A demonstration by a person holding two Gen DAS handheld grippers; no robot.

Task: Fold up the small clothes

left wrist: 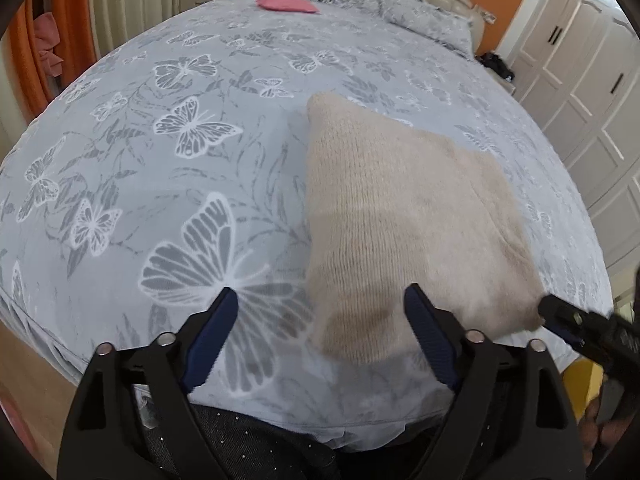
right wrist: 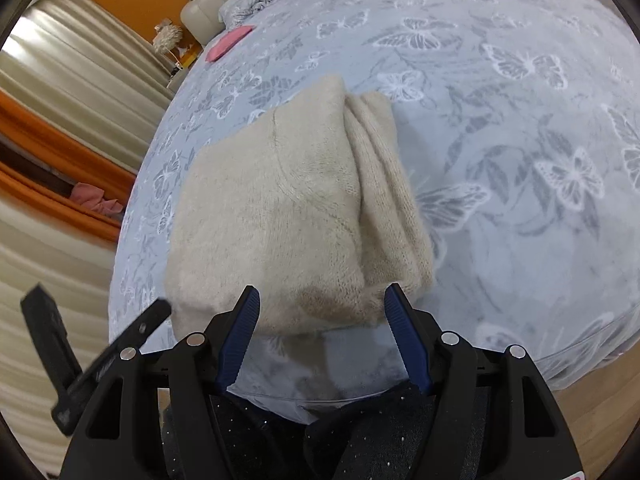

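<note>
A beige knit garment (left wrist: 404, 216) lies folded on the bed near its front edge; it also shows in the right wrist view (right wrist: 280, 216), with stacked folded layers along its right side. My left gripper (left wrist: 322, 300) is open and empty, its jaws spread over the garment's near left edge. My right gripper (right wrist: 322, 296) is open and empty, its jaws spread at the garment's near edge. The right gripper's tip shows in the left wrist view (left wrist: 560, 312) beside the garment's near right corner. The left gripper shows at the left in the right wrist view (right wrist: 120, 340).
The bed has a grey butterfly-print cover (left wrist: 180, 160). A folded pink cloth (left wrist: 286, 3) lies far back near the pillows (left wrist: 400, 4). White wardrobe doors (left wrist: 580, 80) stand to the right. Curtains (right wrist: 60, 100) hang on the left. Dark trousers (right wrist: 360, 432) show below the grippers.
</note>
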